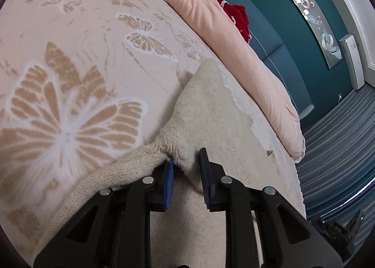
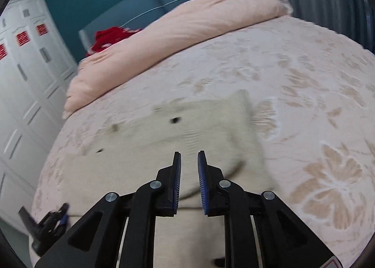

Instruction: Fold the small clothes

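One bed (image 2: 304,75), covered by a pink butterfly-print blanket. One long pink pillow (image 2: 178,40) at its head. One cream knit garment (image 2: 187,132) spread flat on the blanket. One red cloth (image 2: 110,35) behind the pillow. Two tools: left tool (image 1: 186,162) spread apart, knit edge bunched against one finger; right tool (image 2: 189,164) released above the garment.

Your left wrist cam sits low, almost on the cream knit garment (image 1: 211,103), looking across the butterfly bedspread (image 1: 70,57) to the teal headboard (image 1: 269,33). Right wrist cam rides higher, further back (blurred). Both share garment, pink duvet (image 2: 187,19), headboard.
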### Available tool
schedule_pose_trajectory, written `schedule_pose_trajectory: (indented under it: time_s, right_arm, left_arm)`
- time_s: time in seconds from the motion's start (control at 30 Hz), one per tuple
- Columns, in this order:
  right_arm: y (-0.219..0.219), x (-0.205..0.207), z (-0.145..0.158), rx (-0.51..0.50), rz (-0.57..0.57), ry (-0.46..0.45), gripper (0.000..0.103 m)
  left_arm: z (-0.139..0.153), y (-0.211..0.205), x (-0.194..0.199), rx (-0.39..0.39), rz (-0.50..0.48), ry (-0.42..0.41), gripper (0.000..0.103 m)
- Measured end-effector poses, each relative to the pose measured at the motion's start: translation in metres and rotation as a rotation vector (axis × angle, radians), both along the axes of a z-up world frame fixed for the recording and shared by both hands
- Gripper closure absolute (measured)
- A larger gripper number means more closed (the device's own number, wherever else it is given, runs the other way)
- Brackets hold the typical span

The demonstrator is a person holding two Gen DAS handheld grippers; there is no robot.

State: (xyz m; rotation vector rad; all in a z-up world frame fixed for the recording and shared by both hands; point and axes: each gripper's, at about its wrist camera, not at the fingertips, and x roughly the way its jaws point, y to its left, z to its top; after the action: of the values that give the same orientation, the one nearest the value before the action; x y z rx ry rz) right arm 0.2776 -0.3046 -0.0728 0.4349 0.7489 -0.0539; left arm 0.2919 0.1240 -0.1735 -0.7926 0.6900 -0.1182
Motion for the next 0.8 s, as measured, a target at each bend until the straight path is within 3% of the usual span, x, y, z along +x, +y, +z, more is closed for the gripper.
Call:
schedule_pose_trajectory:
  time_s: [0.1, 0.2, 0.33, 0.47, 0.6, 0.7, 0.8]
  right_arm:
    - [0.094, 0.047, 0.005, -0.02, 0.305, 0.04, 0.088]
    - [0.182, 0.095, -0.008, -0.059, 0.49, 0.071, 0.089]
    - [0.27, 0.158, -0.041, -0.141, 0.619, 0.169, 0.092]
    - [0.323, 0.205, -0.072, -0.251, 0.663, 0.245, 0.093]
    - [0.346, 0.225, -0.073, -0.329, 0.651, 0.218, 0.093]
    - [0.319, 0.212, -0.05, -0.21, 0.618, 0.167, 0.094]
    - [0.239, 0.167, -0.026, -0.084, 0.497, 0.072, 0.094]
  left_arm:
    - [0.0, -0.001, -0.003, 0.002, 0.005, -0.014, 0.084]
    - [-0.001, -0.001, -0.008, 0.011, 0.013, -0.035, 0.084]
    - [-0.002, -0.004, -0.01, 0.022, 0.014, -0.049, 0.084]
    - [-0.004, -0.006, -0.012, 0.028, 0.014, -0.064, 0.084]
    - [-0.006, -0.01, -0.009, 0.052, 0.006, -0.067, 0.084]
    - [-0.007, -0.009, -0.01, 0.045, 0.004, -0.07, 0.083]
    - [-0.006, -0.009, -0.009, 0.048, 0.004, -0.067, 0.084]
